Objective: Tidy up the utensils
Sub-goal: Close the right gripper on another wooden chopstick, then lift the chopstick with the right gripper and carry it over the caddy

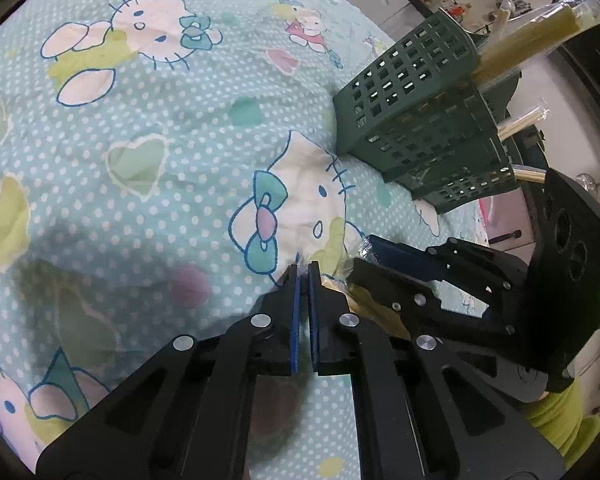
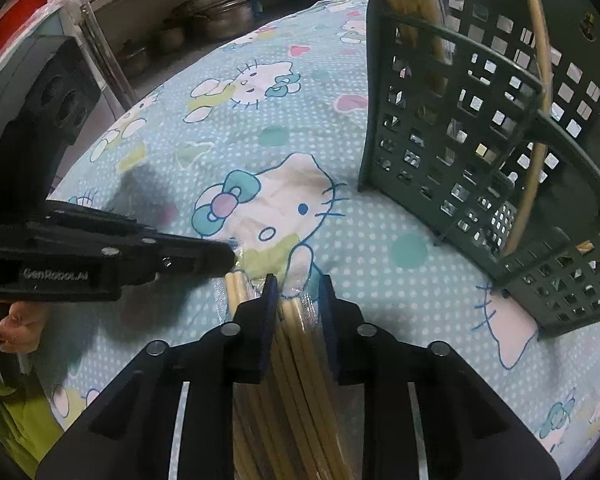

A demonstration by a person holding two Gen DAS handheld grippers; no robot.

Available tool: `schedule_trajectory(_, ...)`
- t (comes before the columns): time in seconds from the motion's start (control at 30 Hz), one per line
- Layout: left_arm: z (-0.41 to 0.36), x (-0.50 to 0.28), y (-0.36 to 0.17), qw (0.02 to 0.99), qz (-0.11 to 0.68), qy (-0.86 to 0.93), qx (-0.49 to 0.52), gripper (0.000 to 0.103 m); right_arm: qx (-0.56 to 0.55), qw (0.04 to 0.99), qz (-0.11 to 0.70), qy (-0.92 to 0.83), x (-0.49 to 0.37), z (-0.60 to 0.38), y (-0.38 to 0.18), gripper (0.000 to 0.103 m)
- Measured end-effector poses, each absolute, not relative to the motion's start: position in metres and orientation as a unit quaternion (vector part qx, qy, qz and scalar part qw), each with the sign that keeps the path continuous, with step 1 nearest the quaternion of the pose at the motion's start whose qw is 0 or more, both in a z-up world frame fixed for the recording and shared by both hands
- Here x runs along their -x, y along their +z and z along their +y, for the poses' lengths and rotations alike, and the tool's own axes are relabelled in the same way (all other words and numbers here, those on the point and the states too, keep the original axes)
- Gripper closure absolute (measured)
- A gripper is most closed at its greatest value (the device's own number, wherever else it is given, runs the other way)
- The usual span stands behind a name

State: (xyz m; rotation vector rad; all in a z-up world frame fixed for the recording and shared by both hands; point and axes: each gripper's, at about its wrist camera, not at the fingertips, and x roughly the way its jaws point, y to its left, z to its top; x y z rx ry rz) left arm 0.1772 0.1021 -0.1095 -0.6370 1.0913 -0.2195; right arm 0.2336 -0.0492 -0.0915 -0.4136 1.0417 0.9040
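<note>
Looking along the left gripper [image 1: 302, 270] first, its blue pads are pressed together with only a sliver between them, and they seem to pinch the clear wrapper tip of a chopstick bundle [image 1: 340, 280] lying on the cartoon-cat cloth [image 1: 140, 160]; the film is too thin and glossy to be sure it is caught. Just beside, the right gripper [image 1: 364, 258] reaches across the same bundle. The green holder [image 1: 416, 120] lies tipped on its side, near but apart, with wrapped sticks [image 1: 540, 36] poking from its mouth.

From the right wrist, the right gripper [image 2: 298, 284] straddles the wrapped bundle of chopsticks [image 2: 296, 344], fingers partly closed around it, though whether the pads press the sticks is not clear. The left gripper [image 2: 226, 258] comes in from the left, tip at the wrapper's end. The green holder [image 2: 480, 140] stands just right.

To do this step well, grip the sticks themselves rather than the slippery film, squeeze evenly, and keep the wrapper end steady so the bundle does not slide out.

The bundle's near end is hidden under the gripper body, and the holder's far compartments are cut off
</note>
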Motion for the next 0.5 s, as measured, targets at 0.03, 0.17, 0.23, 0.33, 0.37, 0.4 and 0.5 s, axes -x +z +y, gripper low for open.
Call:
schedule_trajectory(0.03,0.103,-0.177,-0.110,0.801,0.508,-0.103,0.299,0.101,0.189,0.752,0.477,0.414,-0.233,-0.049,-0.092,0.085)
schedule_trajectory(0.17,0.104,-0.178,-0.111,0.801,0.505,-0.105,0.303,0.102,0.185,0.760,0.470,0.410,-0.232,-0.051,-0.093,0.091)
schedule_trajectory(0.23,0.105,-0.177,-0.111,0.802,0.502,-0.106,0.305,0.102,0.177,0.764,0.469,0.406,-0.232,-0.052,-0.093,0.095)
schedule_trajectory(0.33,0.106,-0.174,-0.109,0.805,0.497,-0.106,0.306,0.102,0.171,0.769,0.468,0.401,-0.232,-0.058,-0.089,0.095)
schedule_trajectory(0.37,0.107,-0.173,-0.106,0.807,0.494,-0.106,0.306,0.103,0.170,0.773,0.465,0.398,-0.231,-0.061,-0.086,0.096)
schedule_trajectory(0.4,0.108,-0.172,-0.103,0.809,0.491,-0.105,0.306,0.103,0.165,0.777,0.462,0.395,-0.231,-0.064,-0.083,0.096)
schedule_trajectory(0.5,0.114,-0.168,-0.094,0.816,0.476,-0.103,0.311,0.103,0.149,0.791,0.453,0.382,-0.232,-0.078,-0.072,0.096)
